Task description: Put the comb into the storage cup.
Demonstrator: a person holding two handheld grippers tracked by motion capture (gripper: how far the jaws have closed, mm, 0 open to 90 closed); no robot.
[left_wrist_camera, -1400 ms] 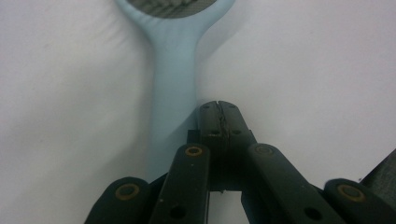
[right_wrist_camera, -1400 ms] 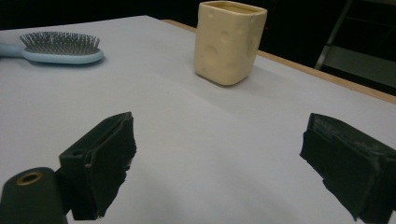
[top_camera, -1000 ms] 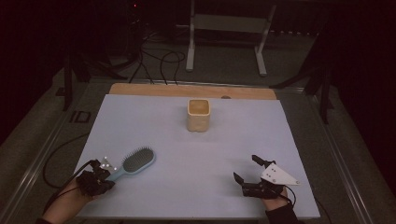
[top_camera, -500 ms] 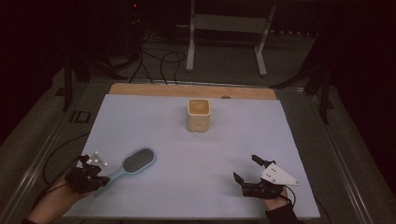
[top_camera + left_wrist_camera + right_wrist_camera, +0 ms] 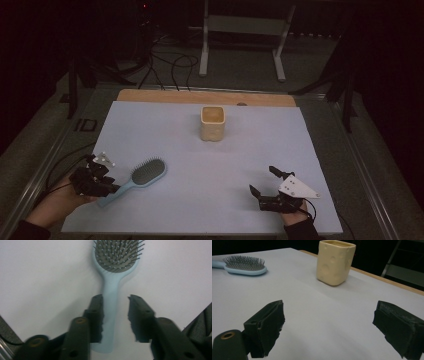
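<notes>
A light-blue hairbrush (image 5: 145,174) lies bristles up on the pale table mat (image 5: 200,165), at the front left. Its handle (image 5: 110,290) runs between the jaws of my left gripper (image 5: 111,187) (image 5: 115,298). Those jaws have just been opening: one pad stands close beside the handle, and a gap shows at the other. My right gripper (image 5: 262,180) (image 5: 329,315) rests at the front right, wide open with nothing between its fingers. It faces a cream cup (image 5: 213,122) (image 5: 335,262) at the middle back. The hairbrush (image 5: 244,265) lies off to the cup's left there.
A wooden strip (image 5: 205,96) borders the mat's far edge. Beyond the table are cables (image 5: 170,65) on the floor and a white metal stand (image 5: 240,30). A dark rail (image 5: 40,165) runs along the table's left side.
My left gripper has lifted slightly and its jaws have parted from the brush handle they were shut on. The brush stays on the mat. The right gripper has not moved.
</notes>
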